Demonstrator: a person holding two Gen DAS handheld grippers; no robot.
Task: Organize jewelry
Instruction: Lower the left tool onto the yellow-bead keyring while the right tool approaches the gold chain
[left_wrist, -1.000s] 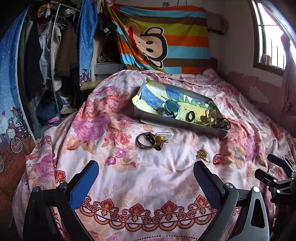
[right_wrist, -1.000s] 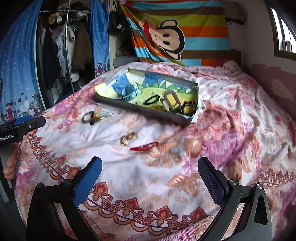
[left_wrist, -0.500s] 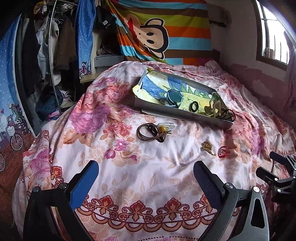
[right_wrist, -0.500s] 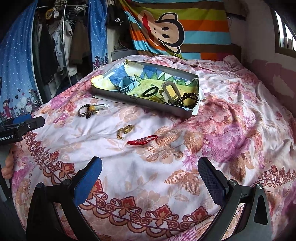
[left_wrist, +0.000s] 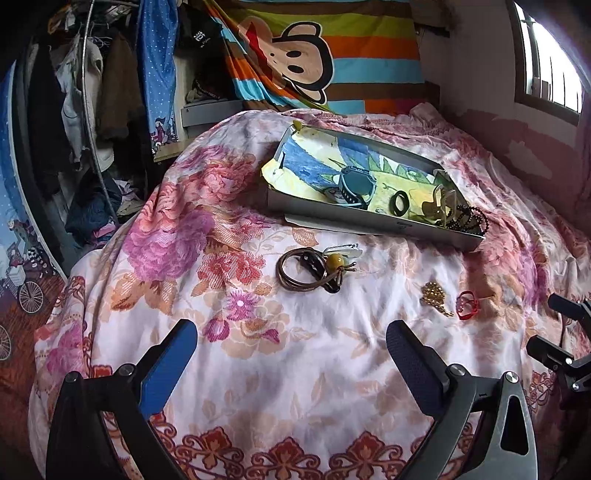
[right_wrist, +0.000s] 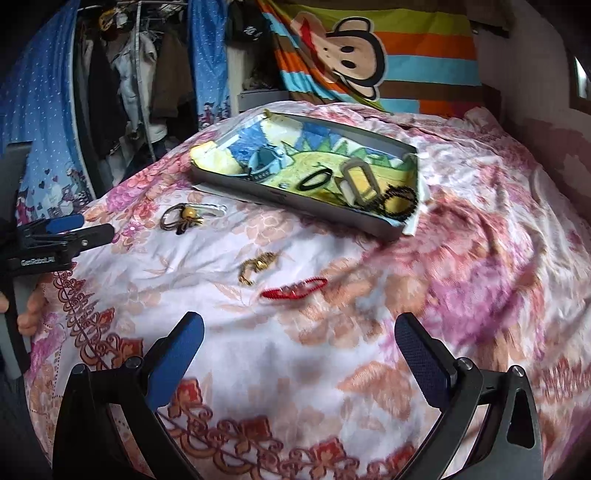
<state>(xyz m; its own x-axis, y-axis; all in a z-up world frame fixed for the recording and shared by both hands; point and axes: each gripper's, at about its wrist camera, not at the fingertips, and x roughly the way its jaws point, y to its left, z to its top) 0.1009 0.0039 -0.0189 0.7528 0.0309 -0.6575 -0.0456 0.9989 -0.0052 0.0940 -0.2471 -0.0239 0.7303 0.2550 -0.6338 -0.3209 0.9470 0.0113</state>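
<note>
1. Both pairs of tongs are spread wide and empty: my left tongs (left_wrist: 291, 343) hover over the near part of the floral quilt (left_wrist: 295, 369), and my right tongs (right_wrist: 299, 332) hover likewise, short of the loose pieces.
2. Three pieces lie loose on the quilt, near of the tray (right_wrist: 295, 206): a brown cord bracelet with a yellow bead (left_wrist: 314, 269) to the left, a small gold chain piece (right_wrist: 256, 266) in the middle, and a red loop (right_wrist: 295, 290) just right of it.
3. Already in the tray: a watch (left_wrist: 356, 184), a black ring (left_wrist: 400, 203), a pale clasp-like piece and a black beaded bracelet (right_wrist: 400, 199).
4. I judge all three loose pieces light and limp. The chain will slump and may slip between the pads, so I would pinch its bunched middle. The red loop looks thin and flexible; I would take it across the band. The cord bracelet offers the firmest hold, on the cord beside the bead.
5. The soft quilt will give under pressure and may get pinched too.
6. Writing: the left tongs' body in the right wrist view reads roughly "GenRobot.AI" (right_wrist: 37, 262). Nothing legible on the tray.
</note>
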